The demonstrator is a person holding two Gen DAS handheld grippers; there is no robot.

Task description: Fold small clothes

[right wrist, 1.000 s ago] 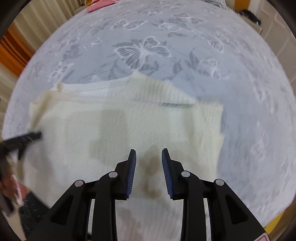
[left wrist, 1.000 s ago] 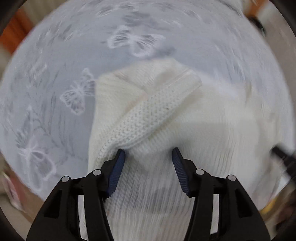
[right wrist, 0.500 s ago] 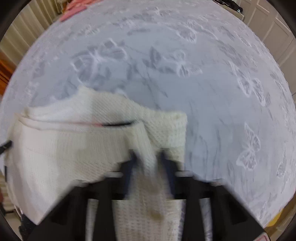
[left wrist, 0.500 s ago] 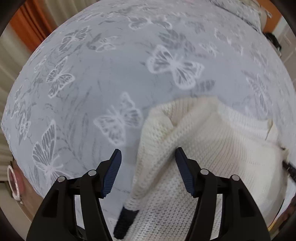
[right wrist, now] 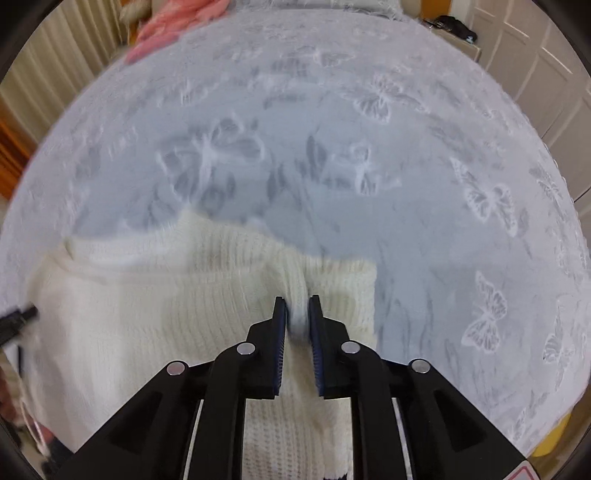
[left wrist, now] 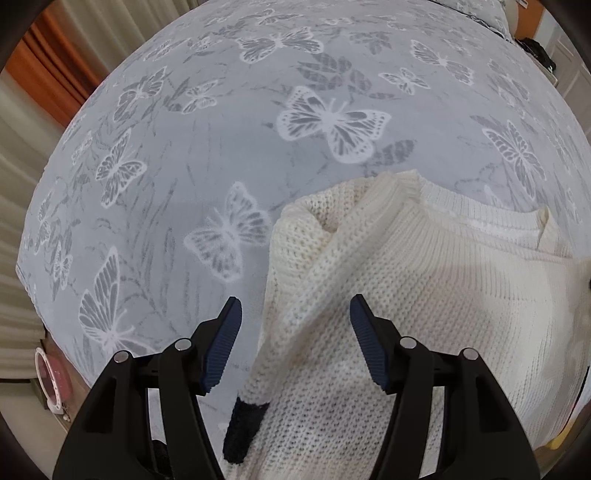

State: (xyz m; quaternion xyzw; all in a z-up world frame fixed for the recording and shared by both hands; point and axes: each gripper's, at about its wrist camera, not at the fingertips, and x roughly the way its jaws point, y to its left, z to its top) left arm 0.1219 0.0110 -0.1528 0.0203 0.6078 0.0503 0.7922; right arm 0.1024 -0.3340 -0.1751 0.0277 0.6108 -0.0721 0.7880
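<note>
Right gripper (right wrist: 297,319) opening — sweater's (right wrist: 155,314) ridge between, neckline outward.

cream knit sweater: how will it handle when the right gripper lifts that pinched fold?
Likely floppy: the cream knit sweater bunches into a soft ridge between the right gripper pads, whose jaws are opening. Probably grippy rather than slippery, given the coarse knit. The sleeve draped across it would likely slide or unfold if lifted.

My right gripper (right wrist: 297,317) has a ridge of the cream knit sweater (right wrist: 147,314) between its jaws, which are opening. Sweater lies near-left on the butterfly bedspread (right wrist: 424,184). Pink cloth (right wrist: 173,33) far left, image blurred.
</note>
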